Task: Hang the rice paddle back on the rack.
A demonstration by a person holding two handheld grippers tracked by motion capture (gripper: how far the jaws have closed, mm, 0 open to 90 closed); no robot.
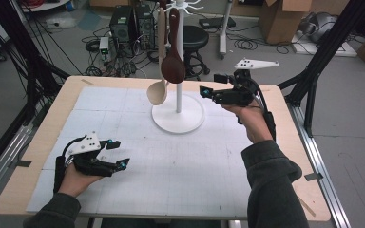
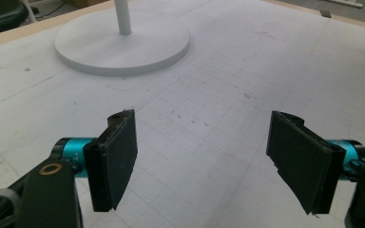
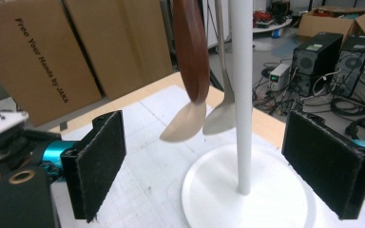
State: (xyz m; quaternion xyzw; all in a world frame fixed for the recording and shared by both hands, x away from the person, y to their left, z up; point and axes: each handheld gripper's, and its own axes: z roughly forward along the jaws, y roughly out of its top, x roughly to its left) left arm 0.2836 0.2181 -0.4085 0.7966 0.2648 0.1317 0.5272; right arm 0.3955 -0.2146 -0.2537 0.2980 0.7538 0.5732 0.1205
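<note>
A white stand [image 1: 178,57] rises on a round base [image 1: 190,121] at the middle back of the white mat. From its hooks hang a dark brown wooden spoon [image 1: 173,61] and a pale spoon [image 1: 158,92]. My right gripper [image 1: 212,84] is held up to the right of the pole and points toward it, jaws open and empty. Past those jaws the right gripper view has the pole [image 3: 241,95], the brown spoon [image 3: 190,52], a pale spoon bowl [image 3: 183,126] and a greyish spoon [image 3: 223,118]. My left gripper [image 1: 119,153] rests low at the front left, open and empty, facing the base [image 2: 123,45].
The mat [image 1: 180,171] covers most of the wooden table [image 1: 294,142]. Beyond the far edge stand a black stool [image 1: 197,40], computer cases [image 1: 130,23] with cables and cardboard boxes [image 1: 280,19]. Black frame legs [image 1: 318,61] flank both sides.
</note>
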